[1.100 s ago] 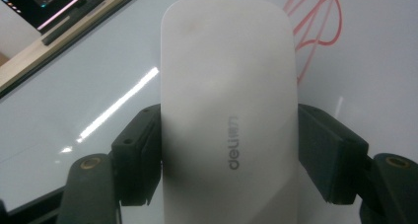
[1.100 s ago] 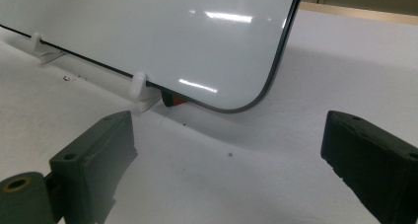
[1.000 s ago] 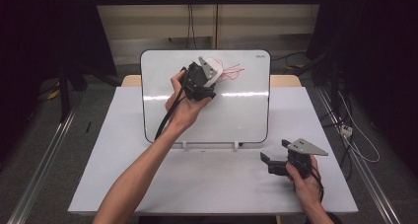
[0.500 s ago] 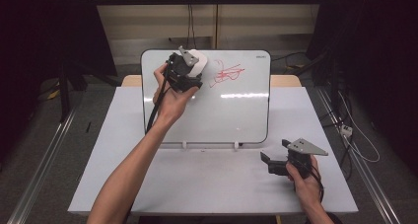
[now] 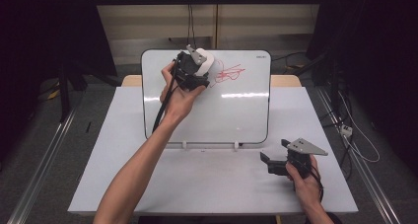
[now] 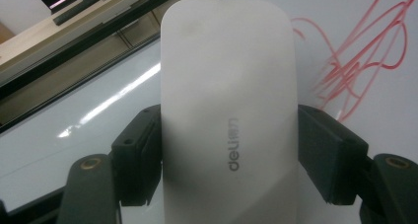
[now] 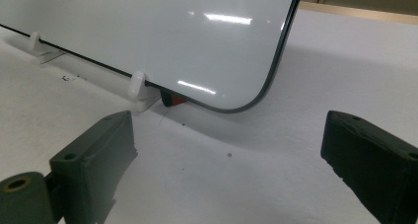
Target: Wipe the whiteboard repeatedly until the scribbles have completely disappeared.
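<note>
Lower end of the white eraser [image 6: 229, 115] cut off by the bottom edge of the left gripper view; whether its face touches the whiteboard [image 5: 236, 115] not to be told. Part of the red scribble [image 6: 365, 61] hidden behind the eraser, its right end running out of frame. In the high view, left gripper [image 5: 190, 75] largely covered by the hand. In the right gripper view, small red-orange thing [image 7: 173, 100] tucked under the whiteboard's lower edge, too little showing to identify. Small lettering at the whiteboard's top right corner too small to read.
</note>
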Demonstrator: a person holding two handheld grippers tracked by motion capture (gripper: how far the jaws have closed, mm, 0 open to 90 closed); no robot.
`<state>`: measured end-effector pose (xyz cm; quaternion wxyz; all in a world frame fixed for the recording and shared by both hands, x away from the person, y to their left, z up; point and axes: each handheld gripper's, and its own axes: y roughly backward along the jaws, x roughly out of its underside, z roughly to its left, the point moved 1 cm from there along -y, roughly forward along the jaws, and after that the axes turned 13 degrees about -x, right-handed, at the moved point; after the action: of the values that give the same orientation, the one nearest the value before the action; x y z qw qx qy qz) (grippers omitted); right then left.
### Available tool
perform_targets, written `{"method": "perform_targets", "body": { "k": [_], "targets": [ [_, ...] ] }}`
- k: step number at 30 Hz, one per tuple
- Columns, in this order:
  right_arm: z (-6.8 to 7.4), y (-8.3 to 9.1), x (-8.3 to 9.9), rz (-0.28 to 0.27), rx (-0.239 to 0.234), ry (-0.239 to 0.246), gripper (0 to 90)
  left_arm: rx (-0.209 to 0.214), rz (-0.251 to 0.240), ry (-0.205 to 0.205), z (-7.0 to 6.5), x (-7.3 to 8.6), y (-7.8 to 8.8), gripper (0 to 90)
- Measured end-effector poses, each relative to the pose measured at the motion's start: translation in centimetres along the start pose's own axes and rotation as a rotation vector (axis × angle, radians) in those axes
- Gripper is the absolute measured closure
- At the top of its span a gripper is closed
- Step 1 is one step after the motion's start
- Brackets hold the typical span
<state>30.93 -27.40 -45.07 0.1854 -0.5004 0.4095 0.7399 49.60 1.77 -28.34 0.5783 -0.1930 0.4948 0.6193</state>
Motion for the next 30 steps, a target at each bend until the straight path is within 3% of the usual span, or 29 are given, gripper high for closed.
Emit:
{"method": "perform_targets", "body": {
  "k": [17, 25, 30],
  "targets": [
    [0.0, 0.2, 0.0, -0.001, -0.001, 0.0, 5.9, 0.043, -0.02, -0.075, -5.4, -1.7, -0.3, 30.6],
    [0.0, 0.3, 0.1, -0.005, -0.002, 0.001, 5.9, 0.061, -0.029, -0.108, -4.9, -1.2, 0.1, 30.8],
    [-0.1, 0.3, 0.1, -0.003, 0.002, -0.003, 5.9, 0.056, -0.024, -0.08, -3.9, -0.9, 0.0, 30.9]
  ]
}}
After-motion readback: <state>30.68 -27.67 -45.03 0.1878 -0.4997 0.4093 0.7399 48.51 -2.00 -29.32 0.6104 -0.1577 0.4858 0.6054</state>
